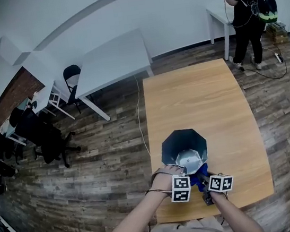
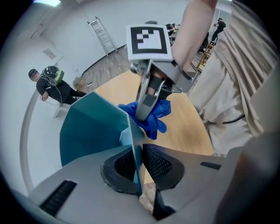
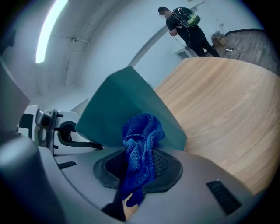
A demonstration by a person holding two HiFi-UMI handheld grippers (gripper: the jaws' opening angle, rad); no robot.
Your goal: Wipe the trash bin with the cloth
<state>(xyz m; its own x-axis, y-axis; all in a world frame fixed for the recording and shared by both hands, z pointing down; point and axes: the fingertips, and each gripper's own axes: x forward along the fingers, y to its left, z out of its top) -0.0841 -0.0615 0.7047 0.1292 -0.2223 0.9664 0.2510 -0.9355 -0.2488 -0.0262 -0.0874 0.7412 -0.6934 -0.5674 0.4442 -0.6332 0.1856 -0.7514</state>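
The left hand-held gripper [image 2: 138, 168] is clenched on the thin rim of a teal trash bin [image 1: 183, 146], probably light and easily tipped. The right hand-held gripper [image 3: 139, 173] grasps a soft, limp blue cloth [image 3: 141, 140].

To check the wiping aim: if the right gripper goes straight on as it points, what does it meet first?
Probably the outer wall of the bin, just ahead; the cloth clamped in the right gripper would touch it first. Depth is unclear.
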